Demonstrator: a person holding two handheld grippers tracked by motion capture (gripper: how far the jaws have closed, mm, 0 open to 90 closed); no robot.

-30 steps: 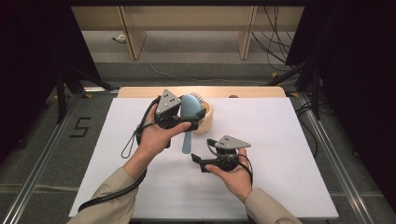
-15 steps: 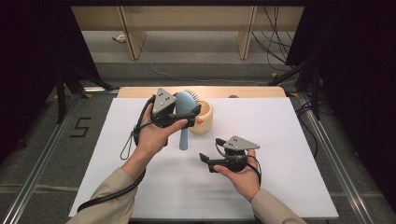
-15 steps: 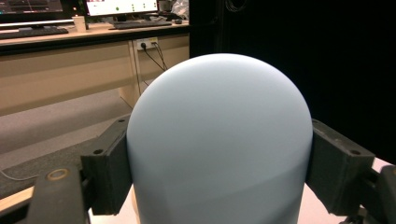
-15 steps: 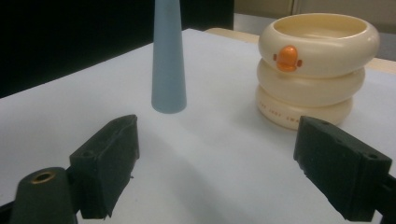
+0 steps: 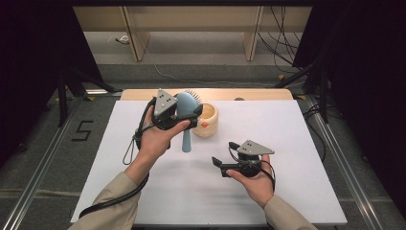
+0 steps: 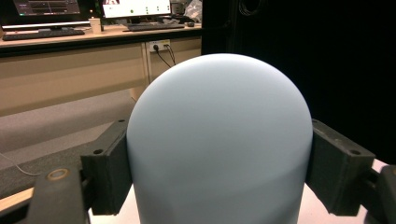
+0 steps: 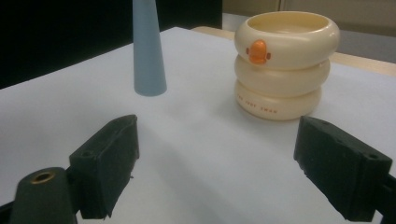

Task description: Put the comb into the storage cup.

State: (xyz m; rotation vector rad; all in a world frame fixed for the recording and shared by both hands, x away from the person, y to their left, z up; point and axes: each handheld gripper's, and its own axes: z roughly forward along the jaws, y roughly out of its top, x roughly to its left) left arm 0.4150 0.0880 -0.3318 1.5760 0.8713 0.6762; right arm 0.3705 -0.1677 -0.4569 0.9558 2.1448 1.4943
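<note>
My left gripper (image 5: 190, 118) is shut on the head of a pale blue hairbrush (image 5: 186, 111), its jaws pressing on both sides of the rounded back (image 6: 219, 140). The bristles face away from me and the handle (image 5: 186, 142) hangs down toward the white table. In the right gripper view the handle (image 7: 148, 51) stands left of a cream ribbed cup (image 7: 285, 60) with an orange duck face. My right gripper (image 5: 224, 154) is open and holds nothing, low over the table to the right of the handle, and it points toward the cup (image 5: 207, 120).
The white table top (image 5: 297, 143) ends in a wooden strip (image 5: 258, 94) at its far edge. Black cables trail from both grippers, the left one looping over the table (image 5: 130, 148). Dark stands and floor rails flank the table.
My right hand has drifted a little to the right, away from the brush handle, with its gripper still open. The left hand keeps the brush in about the same place.
</note>
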